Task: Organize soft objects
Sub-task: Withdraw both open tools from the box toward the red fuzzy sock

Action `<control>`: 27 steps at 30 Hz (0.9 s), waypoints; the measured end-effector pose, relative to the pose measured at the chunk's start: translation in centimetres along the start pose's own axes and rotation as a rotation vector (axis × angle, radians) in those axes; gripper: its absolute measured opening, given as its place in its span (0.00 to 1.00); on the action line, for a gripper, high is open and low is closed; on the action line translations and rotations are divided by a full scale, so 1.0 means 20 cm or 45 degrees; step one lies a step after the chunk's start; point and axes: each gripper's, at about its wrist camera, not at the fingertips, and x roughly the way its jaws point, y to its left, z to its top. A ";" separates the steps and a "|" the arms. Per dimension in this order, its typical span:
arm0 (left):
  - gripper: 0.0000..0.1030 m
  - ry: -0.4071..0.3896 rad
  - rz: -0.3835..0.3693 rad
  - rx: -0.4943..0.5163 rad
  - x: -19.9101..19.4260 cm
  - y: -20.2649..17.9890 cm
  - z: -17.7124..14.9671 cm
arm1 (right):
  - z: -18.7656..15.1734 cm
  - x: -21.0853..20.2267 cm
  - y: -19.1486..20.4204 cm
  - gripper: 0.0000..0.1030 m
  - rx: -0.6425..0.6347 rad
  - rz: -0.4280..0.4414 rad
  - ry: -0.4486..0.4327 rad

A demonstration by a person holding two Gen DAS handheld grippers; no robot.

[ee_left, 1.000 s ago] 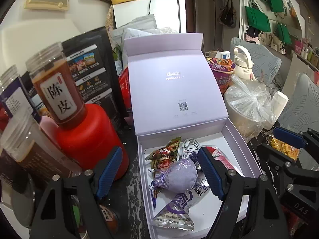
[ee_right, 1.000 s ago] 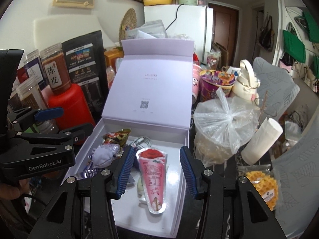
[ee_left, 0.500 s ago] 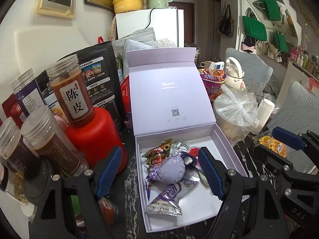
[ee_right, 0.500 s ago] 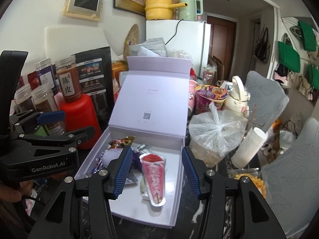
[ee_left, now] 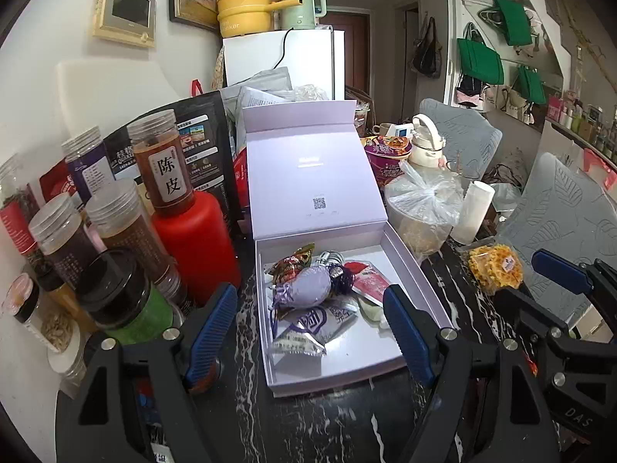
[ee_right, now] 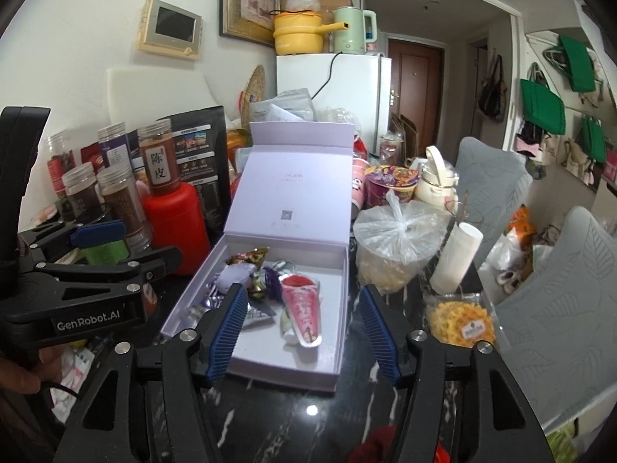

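**Both grippers back away from the open lilac box**

I pull both grippers back and up from where they stood a second ago: the box now looks smaller in both wrist views, its whole near wall shows, and a strip of black marbled tabletop lies bare in front of it. My right gripper, which framed the pink pouch closely a second ago, now hangs short of the box's near wall, its jaws opening with nothing clamped between them. My left gripper holds its jaws apart as wide as before, empty, just before the box's near left corner.

The pink pouch lies flat in the right half of the box, its long axis running from the lid side toward me, red end at the far side, narrow sealed tip nearest my right gripper.

The box stands with its lid propped upright behind it. Inside, toward the left, sit a lavender drawstring sachet, a brown-and-red snack wrapper behind it, a silver-and-purple packet in front of it, and a coil of white cable near the back wall. Outside, left of the box, a red container carries a labelled jar; to the right stand a knotted plastic bag and a packet of yellow snacks.
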 end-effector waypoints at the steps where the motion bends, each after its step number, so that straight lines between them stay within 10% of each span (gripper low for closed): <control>1: 0.76 -0.005 -0.002 0.001 -0.03 0.00 -0.02 | -0.02 -0.03 0.01 0.60 -0.002 -0.004 -0.003; 27: 0.76 -0.022 -0.169 0.102 -0.31 -0.21 -0.36 | -0.40 -0.45 -0.08 0.77 0.105 -0.219 -0.017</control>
